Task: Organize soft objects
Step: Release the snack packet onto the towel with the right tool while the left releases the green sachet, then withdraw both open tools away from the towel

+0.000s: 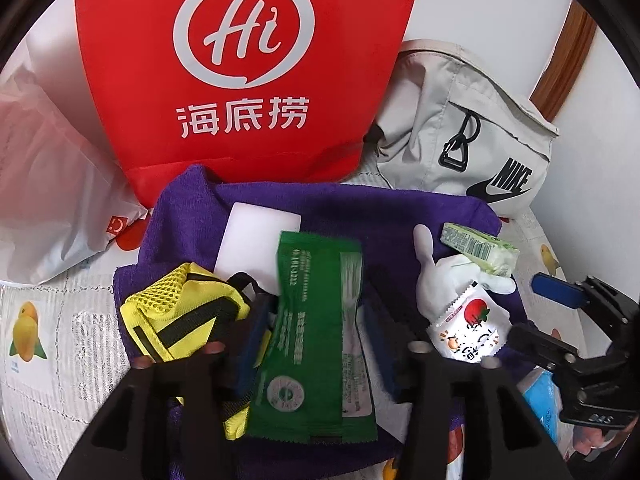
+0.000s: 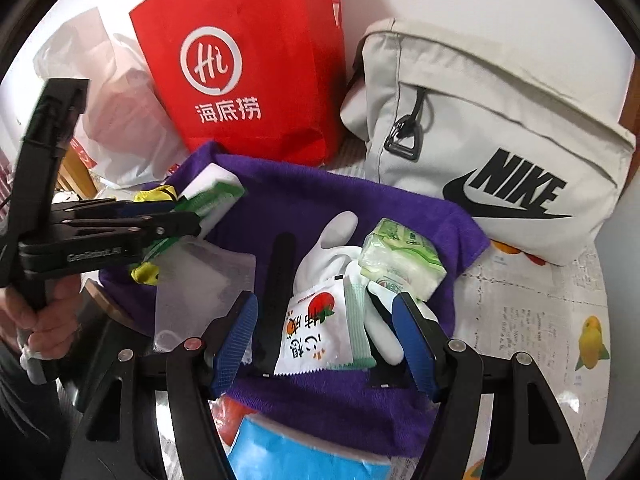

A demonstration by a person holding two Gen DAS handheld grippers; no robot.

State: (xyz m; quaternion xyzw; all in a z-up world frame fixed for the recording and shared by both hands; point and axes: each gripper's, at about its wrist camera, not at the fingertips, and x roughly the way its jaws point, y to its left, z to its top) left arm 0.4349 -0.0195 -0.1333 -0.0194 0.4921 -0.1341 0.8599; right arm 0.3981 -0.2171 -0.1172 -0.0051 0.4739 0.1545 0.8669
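A purple towel [image 1: 360,208] [image 2: 304,196] lies on the table with soft items on it. My left gripper [image 1: 316,332] has its jaws around a green packet [image 1: 316,332], which lies over a white sponge [image 1: 260,232] and beside a yellow mesh pouch [image 1: 180,312]. My right gripper [image 2: 326,340] is open, its blue pads either side of a white snack packet with a tomato picture [image 2: 316,328] [image 1: 468,328]. Under that packet lie a white glove [image 2: 336,240] [image 1: 432,276] and a black strap [image 2: 280,280]. A green tissue pack [image 2: 400,256] [image 1: 480,246] rests on the glove.
A red paper bag [image 1: 240,72] [image 2: 248,80] stands behind the towel. A grey Nike bag [image 1: 472,128] [image 2: 500,140] sits at the right and a white plastic bag [image 1: 52,184] at the left. A blue pack [image 2: 304,456] lies near me. Printed paper [image 2: 532,320] covers the table.
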